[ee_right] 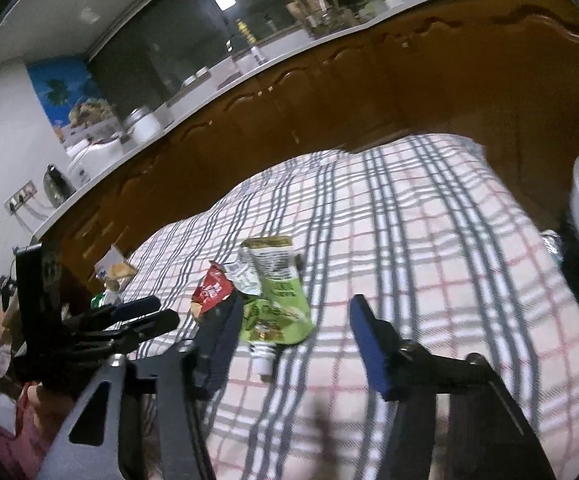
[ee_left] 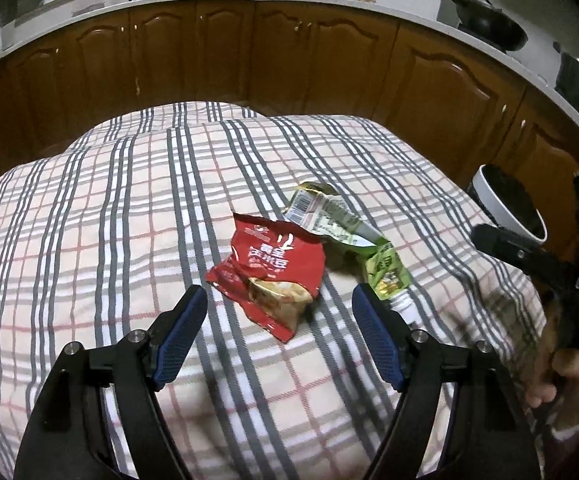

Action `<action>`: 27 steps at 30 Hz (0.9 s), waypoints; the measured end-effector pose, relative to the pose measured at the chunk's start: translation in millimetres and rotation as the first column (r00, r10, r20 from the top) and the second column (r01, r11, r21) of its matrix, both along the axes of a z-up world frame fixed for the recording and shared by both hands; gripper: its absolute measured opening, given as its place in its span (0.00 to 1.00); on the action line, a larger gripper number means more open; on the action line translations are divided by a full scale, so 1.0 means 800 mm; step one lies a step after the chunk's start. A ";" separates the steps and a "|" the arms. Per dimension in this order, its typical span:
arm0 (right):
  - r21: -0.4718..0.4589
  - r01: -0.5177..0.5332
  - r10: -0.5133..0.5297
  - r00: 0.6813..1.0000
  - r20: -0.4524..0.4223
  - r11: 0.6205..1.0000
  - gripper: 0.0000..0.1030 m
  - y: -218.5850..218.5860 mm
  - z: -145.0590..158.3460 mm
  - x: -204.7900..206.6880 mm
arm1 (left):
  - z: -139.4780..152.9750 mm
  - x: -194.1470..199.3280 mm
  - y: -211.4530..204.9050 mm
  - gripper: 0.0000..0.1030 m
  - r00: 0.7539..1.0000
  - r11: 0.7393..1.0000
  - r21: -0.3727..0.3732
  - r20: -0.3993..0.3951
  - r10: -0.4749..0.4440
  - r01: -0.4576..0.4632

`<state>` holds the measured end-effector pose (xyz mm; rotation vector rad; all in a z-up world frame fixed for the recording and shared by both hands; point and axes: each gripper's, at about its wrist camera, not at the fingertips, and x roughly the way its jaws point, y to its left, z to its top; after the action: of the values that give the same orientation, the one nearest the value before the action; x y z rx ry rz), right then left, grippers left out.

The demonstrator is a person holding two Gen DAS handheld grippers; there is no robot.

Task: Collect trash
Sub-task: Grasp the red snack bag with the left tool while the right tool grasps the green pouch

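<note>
Dim, blurred — fisheye-warped edges

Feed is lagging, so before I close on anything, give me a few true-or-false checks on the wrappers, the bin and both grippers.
1. The left gripper is open, holding nothing. True.
2. The crumpled red snack wrapper lies on the plaid tablecloth. True.
3. The green spouted drink pouch is already in the white round bin. False: it lies on the cloth beside the red wrapper.
4. The right gripper grips the green pouch. False: it is open, hovering over it.
</note>
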<state>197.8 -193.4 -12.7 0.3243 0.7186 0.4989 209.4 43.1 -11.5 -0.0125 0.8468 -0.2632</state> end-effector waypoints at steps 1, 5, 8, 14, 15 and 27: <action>0.000 -0.014 0.014 1.000 -0.006 1.000 0.43 0.005 -0.001 0.005 | -0.001 0.002 0.000 0.75 1.000 1.000 0.003 -0.005 -0.003 0.003; -0.013 -0.084 0.084 0.996 -0.028 0.996 0.35 0.033 -0.004 0.030 | -0.009 0.016 0.005 0.75 1.000 1.000 0.007 -0.025 -0.008 0.008; -0.042 -0.119 0.117 0.992 -0.044 0.992 0.31 0.054 -0.010 0.052 | -0.019 0.027 0.010 0.75 0.999 1.000 -0.004 -0.048 0.006 -0.007; -0.097 -0.150 0.140 0.985 -0.103 0.984 0.24 0.073 -0.038 0.083 | -0.040 0.046 0.019 0.75 0.995 0.999 -0.045 -0.098 0.022 -0.027; -0.095 -0.156 0.146 0.983 -0.112 0.983 0.23 0.074 -0.042 0.085 | -0.045 0.049 0.019 0.75 0.993 0.998 -0.051 -0.112 0.021 -0.027; -0.071 -0.114 0.111 0.992 -0.054 0.991 0.02 0.041 -0.021 0.052 | -0.042 0.042 -0.004 0.23 0.996 0.998 -0.056 -0.080 -0.025 0.020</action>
<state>239.4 -160.4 -29.2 0.2280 0.8057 0.5710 243.1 40.0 -45.2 -0.0656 0.9204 -0.3089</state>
